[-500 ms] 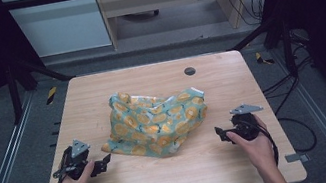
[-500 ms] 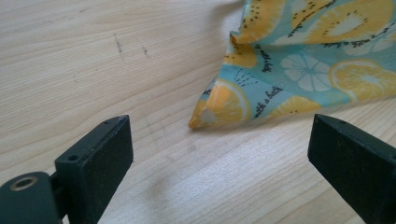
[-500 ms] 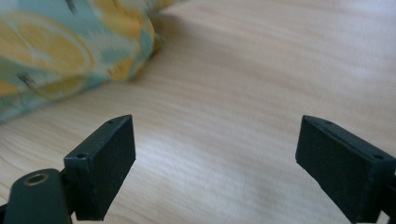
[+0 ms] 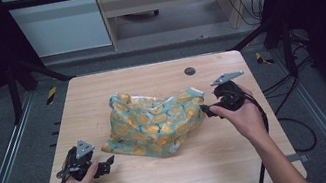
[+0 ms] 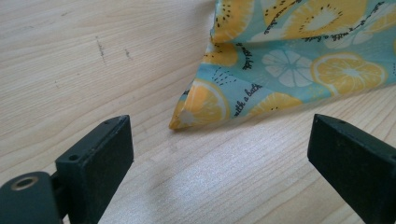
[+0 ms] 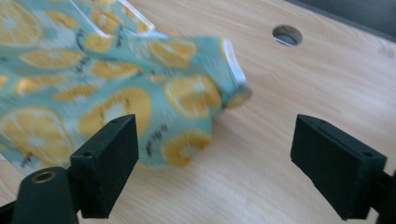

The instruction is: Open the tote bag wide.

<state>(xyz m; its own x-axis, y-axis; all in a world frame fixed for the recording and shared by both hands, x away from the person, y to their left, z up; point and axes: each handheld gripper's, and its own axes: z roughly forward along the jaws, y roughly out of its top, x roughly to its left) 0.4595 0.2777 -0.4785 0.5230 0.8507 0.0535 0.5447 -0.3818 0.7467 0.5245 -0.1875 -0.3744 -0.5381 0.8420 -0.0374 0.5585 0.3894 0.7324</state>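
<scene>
A crumpled teal cloth (image 4: 156, 123) printed with orange citrus slices lies heaped in the middle of the wooden table (image 4: 176, 180). My left gripper (image 4: 107, 163) rests low at the front left, open, pointing at the cloth's near left corner (image 5: 196, 109), which lies a short way ahead between the jaws. My right gripper (image 4: 206, 110) is open at the cloth's right end. In the right gripper view its jaws stand wide on either side of the cloth's folded edge (image 6: 196, 98), not touching it.
A small round hole (image 4: 190, 71) sits in the table top near the back edge, also seen past the cloth as the hole (image 6: 286, 35). Black metal frame posts stand around the table, and cables trail on the floor at the right.
My right hand has moved forward and left, bringing its gripper up to the cloth's right end. The left hand has barely shifted. The cloth lies as before.
</scene>
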